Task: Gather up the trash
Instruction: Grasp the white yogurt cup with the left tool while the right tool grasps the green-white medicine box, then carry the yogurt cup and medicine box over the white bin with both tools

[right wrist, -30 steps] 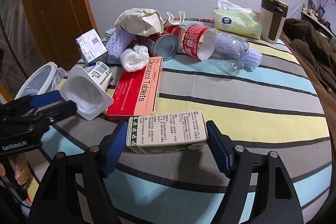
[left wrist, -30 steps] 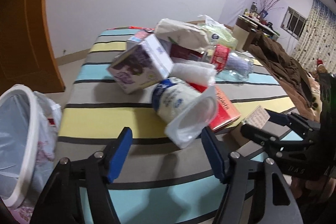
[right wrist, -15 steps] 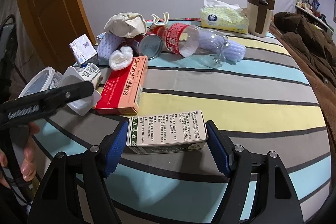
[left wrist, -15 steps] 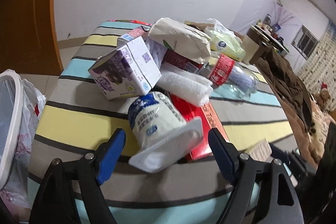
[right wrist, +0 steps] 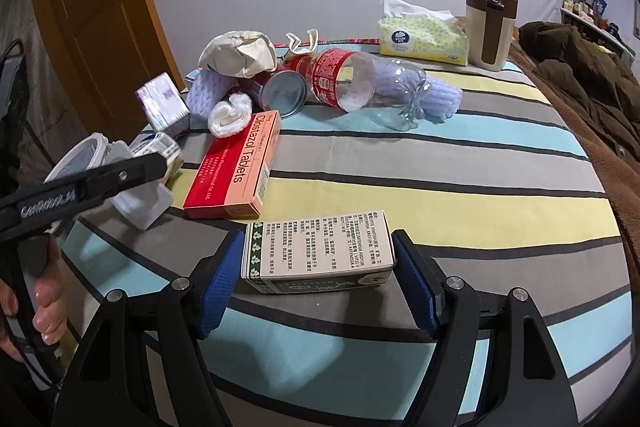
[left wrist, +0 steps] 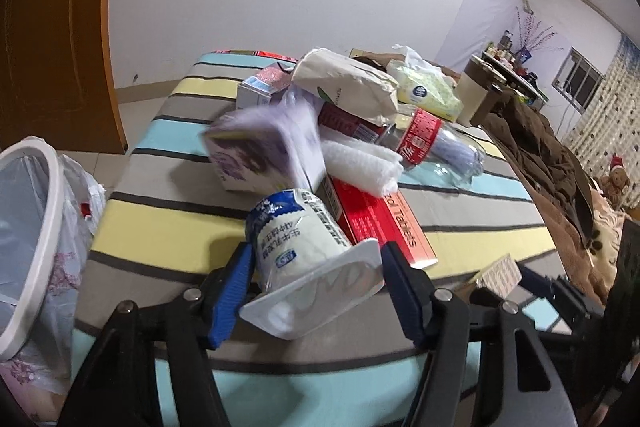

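Left wrist view: left gripper (left wrist: pixel 316 291) fingers clamped on yogurt cup (left wrist: pixel 304 251); right gripper (right wrist: pixel 318 281) fingers gripping medicine box (right wrist: pixel 318 251).

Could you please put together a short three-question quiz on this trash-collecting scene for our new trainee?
1. True or false: the left gripper has the white yogurt cup between its fingers.
2. Which item sits between the right gripper's fingers: A the red tablet box, B the green-and-white box, C the clear bottle?
3. Fill in: in the left wrist view, the lined trash bin stands off the table's ____ edge.

Key: 1 true; 2 B; 3 left.
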Motion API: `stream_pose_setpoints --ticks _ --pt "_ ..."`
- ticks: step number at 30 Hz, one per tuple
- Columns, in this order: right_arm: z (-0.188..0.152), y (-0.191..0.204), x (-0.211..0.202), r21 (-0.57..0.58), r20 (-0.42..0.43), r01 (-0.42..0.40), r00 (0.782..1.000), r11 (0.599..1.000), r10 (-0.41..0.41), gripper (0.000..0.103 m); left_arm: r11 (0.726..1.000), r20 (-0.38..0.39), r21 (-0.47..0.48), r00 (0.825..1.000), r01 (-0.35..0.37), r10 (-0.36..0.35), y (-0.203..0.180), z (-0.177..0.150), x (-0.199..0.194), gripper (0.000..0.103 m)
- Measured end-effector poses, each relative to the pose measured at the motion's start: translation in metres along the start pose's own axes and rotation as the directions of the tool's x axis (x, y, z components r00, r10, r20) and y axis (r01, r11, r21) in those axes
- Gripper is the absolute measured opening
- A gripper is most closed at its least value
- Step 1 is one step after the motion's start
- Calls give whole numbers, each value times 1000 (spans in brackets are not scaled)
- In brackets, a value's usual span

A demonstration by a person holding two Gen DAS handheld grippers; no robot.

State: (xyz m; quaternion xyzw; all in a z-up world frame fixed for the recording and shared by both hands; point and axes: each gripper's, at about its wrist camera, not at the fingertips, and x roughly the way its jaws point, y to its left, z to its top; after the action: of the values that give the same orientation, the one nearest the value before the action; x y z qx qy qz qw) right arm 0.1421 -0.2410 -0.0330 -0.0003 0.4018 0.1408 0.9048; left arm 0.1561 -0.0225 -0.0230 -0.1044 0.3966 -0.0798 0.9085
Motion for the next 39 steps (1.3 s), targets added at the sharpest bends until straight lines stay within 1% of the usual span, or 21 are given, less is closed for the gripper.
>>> stream_pose_setpoints --ticks 7,11,16,20,25,29,35,39 --pt "-2 8 -11 -9 14 0 1000 1000 0 74 1000 32 21 999 11 -11 6 -9 -31 67" --pt "2 21 -19 -37 31 -13 999 999 15 74 1000 55 7 998 -8 8 19 -13 -50 67" --pt "11 48 -22 -89 38 -50 998 995 54 74 997 91 -35 993 -75 78 49 -19 -73 67" --pt "18 76 -19 -146 34 -97 994 985 103 74 985 119 -84 980 -148 158 82 -24 -91 67" --pt "30 121 -8 -228 20 -166 984 959 175 74 964 135 -137 960 -228 246 126 -29 -110 67" --pt "40 160 5 -291 3 -223 972 930 234 74 948 132 -166 946 -272 295 159 -32 -119 67" --pt "48 213 28 -357 -45 -297 952 886 302 74 930 111 -209 937 -303 331 206 -40 -122 67" --pt "51 247 42 -395 -80 -336 940 855 333 75 927 99 -228 939 -300 328 230 -45 -120 67"
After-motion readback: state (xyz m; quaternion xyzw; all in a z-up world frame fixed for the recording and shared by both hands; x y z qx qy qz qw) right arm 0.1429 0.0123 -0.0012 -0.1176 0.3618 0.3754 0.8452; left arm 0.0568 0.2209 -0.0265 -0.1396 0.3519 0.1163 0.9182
